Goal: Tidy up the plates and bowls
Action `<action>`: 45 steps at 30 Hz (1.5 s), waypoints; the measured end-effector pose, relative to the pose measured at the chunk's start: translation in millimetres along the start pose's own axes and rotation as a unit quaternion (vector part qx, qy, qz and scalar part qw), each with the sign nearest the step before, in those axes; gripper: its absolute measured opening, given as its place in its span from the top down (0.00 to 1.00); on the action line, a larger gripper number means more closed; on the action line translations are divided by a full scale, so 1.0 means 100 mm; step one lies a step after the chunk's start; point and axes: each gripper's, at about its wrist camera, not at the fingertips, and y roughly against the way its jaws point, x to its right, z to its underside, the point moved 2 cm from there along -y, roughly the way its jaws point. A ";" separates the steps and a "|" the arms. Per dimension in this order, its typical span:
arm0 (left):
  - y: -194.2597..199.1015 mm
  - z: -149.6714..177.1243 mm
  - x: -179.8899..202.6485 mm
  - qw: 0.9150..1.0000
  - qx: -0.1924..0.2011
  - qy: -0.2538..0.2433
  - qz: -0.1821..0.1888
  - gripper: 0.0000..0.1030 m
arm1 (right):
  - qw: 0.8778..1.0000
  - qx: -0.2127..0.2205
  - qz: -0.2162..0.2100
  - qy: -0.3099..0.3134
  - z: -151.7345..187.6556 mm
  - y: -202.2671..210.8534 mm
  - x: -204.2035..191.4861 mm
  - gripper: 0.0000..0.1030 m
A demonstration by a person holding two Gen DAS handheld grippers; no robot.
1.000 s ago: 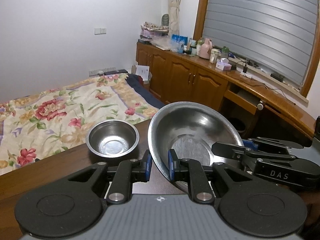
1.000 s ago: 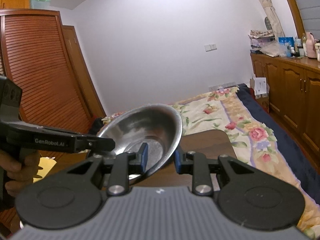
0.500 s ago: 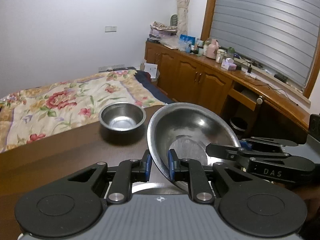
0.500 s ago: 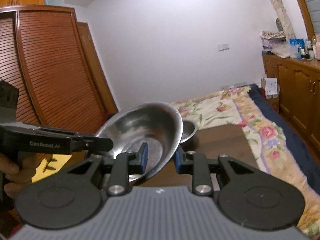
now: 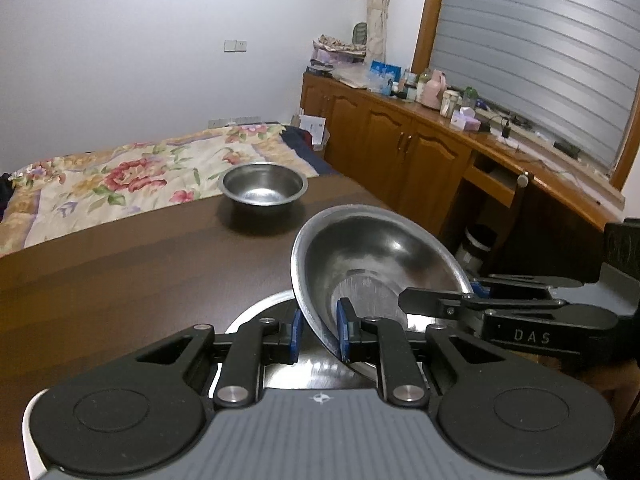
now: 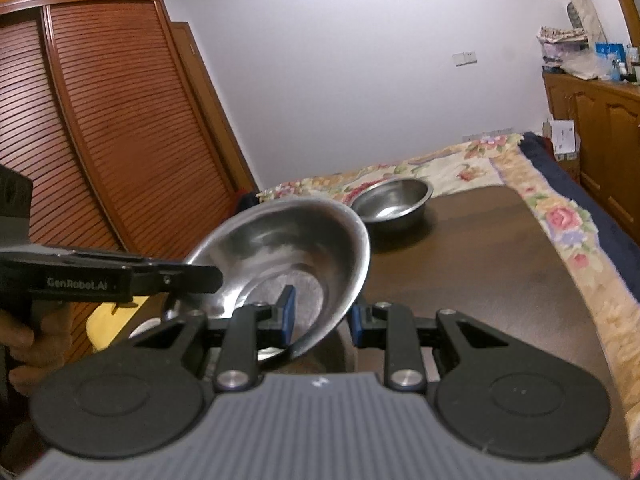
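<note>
A large steel bowl [image 5: 380, 256] is held tilted above the dark wooden table [image 5: 120, 272]. My left gripper [image 5: 318, 334] is shut on its near-left rim. My right gripper [image 6: 322, 320] is shut on the opposite rim, and the bowl shows in the right wrist view [image 6: 288, 248] too. A small steel bowl [image 5: 264, 188] stands upright at the table's far edge, also in the right wrist view [image 6: 394, 202]. A flat steel plate [image 5: 260, 312] lies on the table under the held bowl, mostly hidden.
A bed with a floral cover [image 5: 120, 176] lies beyond the table. Wooden cabinets [image 5: 400, 148] with bottles run along the right wall. A louvred wardrobe [image 6: 100, 140] stands at the left in the right wrist view.
Both grippers have carried the large bowl back toward the near side and lower. The small bowl now sits farther away, and the plate has come into view beneath.
</note>
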 end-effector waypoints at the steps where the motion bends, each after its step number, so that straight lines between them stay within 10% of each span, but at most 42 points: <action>1: 0.00 0.02 -0.01 1.000 -0.001 0.001 -0.001 0.81 | 1.000 -0.003 0.000 -0.001 0.02 -0.01 -0.01 0.72; 45: -0.21 0.52 -0.14 0.997 -0.033 -0.029 -0.071 0.80 | 0.987 -0.038 0.057 0.146 0.31 -0.26 -0.33 0.84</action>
